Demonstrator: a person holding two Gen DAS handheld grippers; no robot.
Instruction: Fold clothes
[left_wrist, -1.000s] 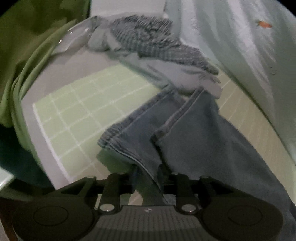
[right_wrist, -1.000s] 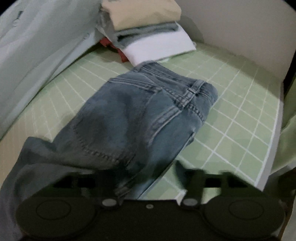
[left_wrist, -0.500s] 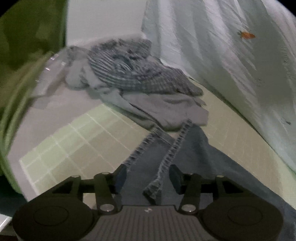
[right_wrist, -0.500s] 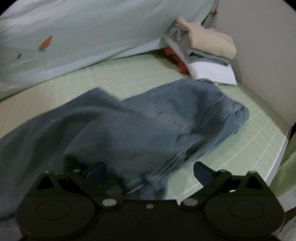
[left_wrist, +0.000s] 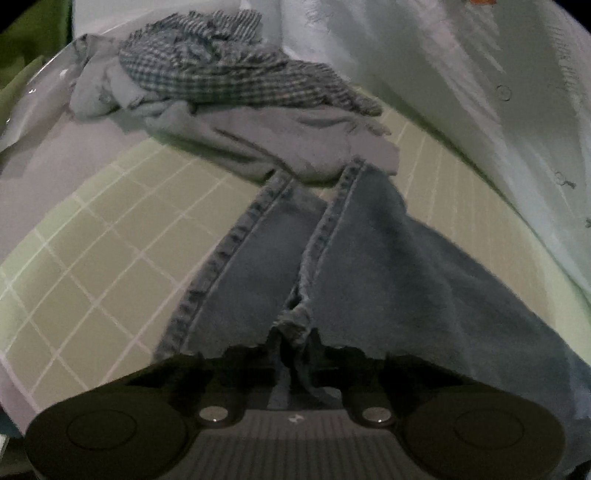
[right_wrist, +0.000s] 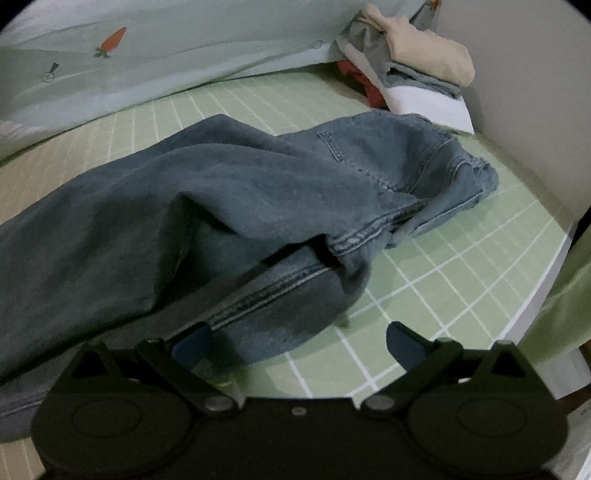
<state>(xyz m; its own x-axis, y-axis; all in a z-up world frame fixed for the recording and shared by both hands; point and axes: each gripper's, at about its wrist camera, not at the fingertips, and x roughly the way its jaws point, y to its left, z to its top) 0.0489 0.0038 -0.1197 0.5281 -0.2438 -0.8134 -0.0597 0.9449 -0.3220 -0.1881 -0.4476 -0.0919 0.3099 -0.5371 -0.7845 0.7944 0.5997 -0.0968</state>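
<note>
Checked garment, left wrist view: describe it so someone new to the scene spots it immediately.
Start at the green grid mat and follow the jeans legs up to the crumpled heap of clothes at their hems. The checked garment lies on top of that heap, above a plain grey garment. It is the only dark-and-light checked fabric there, with frayed edges; everything beside it is plain.
</note>
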